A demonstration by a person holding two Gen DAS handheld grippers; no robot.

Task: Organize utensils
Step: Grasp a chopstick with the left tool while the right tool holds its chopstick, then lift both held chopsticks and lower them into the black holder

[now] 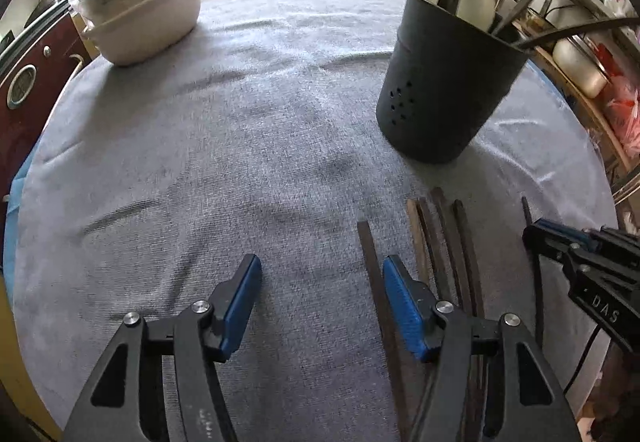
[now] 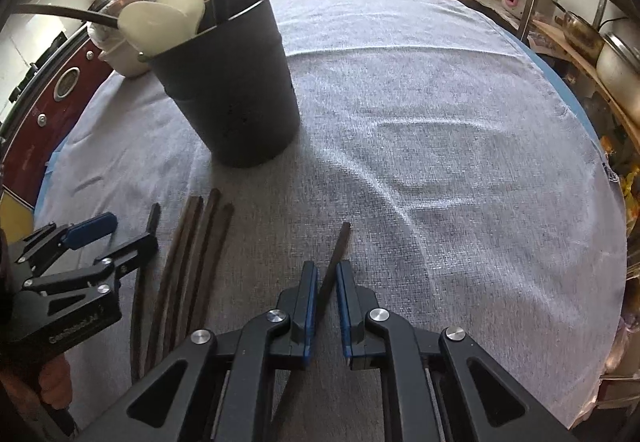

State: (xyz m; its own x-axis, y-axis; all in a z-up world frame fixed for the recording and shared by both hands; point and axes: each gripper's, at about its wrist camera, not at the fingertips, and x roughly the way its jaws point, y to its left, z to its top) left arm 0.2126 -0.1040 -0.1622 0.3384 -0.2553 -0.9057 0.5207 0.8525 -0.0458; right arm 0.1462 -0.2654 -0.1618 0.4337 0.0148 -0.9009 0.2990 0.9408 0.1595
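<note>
Chopstick [image 2: 334, 262] clamped by right gripper [image 2: 327, 284].
Left gripper [image 1: 320, 284] is held open over the cloth [image 1: 240, 161], beside loose chopsticks [image 1: 444, 242] laid near the holder [image 1: 444, 89].

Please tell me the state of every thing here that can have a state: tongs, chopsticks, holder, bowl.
Left tongs: open, nothing between the pads.
Right tongs: shut on single chopstick.
Single chopstick: gripped, its tip pointing forward over the cloth.
Loose chopsticks: lying flat on the cloth, side by side.
Black holder: upright, with spoons and utensils inside.
White bowl: upright, stuffed with plastic bags.
</note>
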